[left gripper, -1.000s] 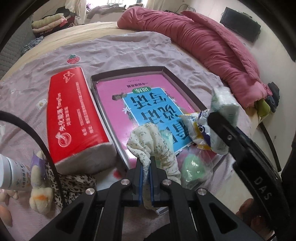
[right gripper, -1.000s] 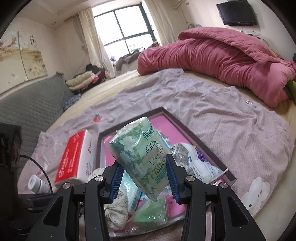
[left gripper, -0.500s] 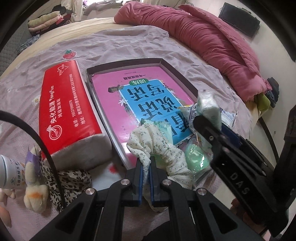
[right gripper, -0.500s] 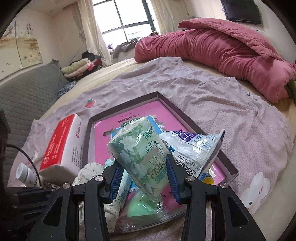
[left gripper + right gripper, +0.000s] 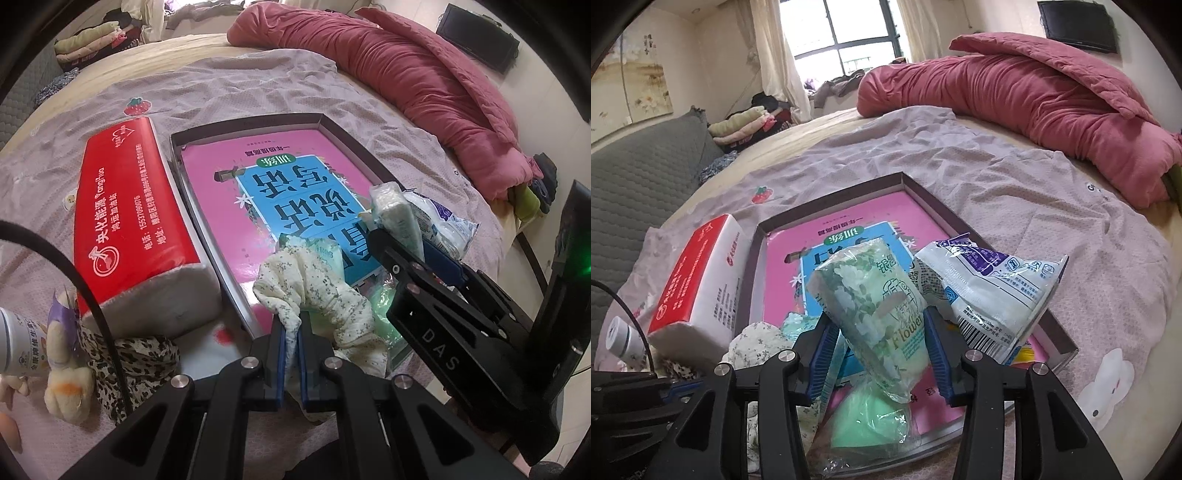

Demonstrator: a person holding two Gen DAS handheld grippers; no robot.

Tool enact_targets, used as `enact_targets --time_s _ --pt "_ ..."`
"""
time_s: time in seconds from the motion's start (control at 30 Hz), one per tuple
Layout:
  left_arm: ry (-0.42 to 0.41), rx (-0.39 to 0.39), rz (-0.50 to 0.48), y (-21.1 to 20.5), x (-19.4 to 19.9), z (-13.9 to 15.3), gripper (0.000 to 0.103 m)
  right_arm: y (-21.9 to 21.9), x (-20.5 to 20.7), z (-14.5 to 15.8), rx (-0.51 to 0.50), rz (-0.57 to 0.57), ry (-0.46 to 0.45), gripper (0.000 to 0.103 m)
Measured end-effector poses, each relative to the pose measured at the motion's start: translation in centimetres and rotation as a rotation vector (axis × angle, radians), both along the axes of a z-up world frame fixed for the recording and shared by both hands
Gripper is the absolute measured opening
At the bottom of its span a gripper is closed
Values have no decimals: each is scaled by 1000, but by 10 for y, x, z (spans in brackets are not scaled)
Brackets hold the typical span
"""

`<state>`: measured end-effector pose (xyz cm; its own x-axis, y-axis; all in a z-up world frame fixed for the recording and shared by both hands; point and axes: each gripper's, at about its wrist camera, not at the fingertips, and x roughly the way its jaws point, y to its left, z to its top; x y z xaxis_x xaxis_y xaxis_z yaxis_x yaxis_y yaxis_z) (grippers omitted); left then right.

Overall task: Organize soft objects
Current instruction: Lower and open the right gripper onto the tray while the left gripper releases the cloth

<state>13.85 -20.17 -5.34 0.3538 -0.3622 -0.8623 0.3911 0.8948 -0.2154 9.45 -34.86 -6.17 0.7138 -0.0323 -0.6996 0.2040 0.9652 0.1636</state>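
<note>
My left gripper (image 5: 290, 334) is shut on a cream floral cloth (image 5: 310, 291) at the near edge of a shallow dark tray (image 5: 243, 122) lined with a pink and blue book cover. My right gripper (image 5: 881, 334) is shut on a green floral tissue pack (image 5: 875, 306), held low over the tray's near right part; the pack also shows in the left wrist view (image 5: 397, 218). A white and purple plastic pack (image 5: 990, 291) leans beside it. A green item in clear wrap (image 5: 871, 421) lies under the pack.
A red tissue brick (image 5: 125, 221) lies left of the tray. A leopard-print cloth (image 5: 136, 354), a plush toy (image 5: 66, 373) and a white bottle (image 5: 18, 343) lie at the near left. A rolled pink quilt (image 5: 1034, 96) lies at the back right.
My right gripper with the tissue pack has moved down and closer to the tray. The white and purple pack now stands right beside it. The left gripper keeps its hold on the cloth.
</note>
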Motion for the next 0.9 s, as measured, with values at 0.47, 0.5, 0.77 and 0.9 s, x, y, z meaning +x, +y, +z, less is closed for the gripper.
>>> enact_targets --time_s 0.47,0.5,0.77,0.9 --pt "5 3 0 0 1 -2 6 1 -6 9 33 19 -58 67" --pt "6 2 0 0 1 -2 6 1 -8 11 31 13 -71 68" --pt "16 -4 -7 -7 6 -4 6 -9 -26 34 8 -67 -201 72" --pt "13 -4 -15 -13 8 -4 6 -13 -27 36 11 -78 -205 73"
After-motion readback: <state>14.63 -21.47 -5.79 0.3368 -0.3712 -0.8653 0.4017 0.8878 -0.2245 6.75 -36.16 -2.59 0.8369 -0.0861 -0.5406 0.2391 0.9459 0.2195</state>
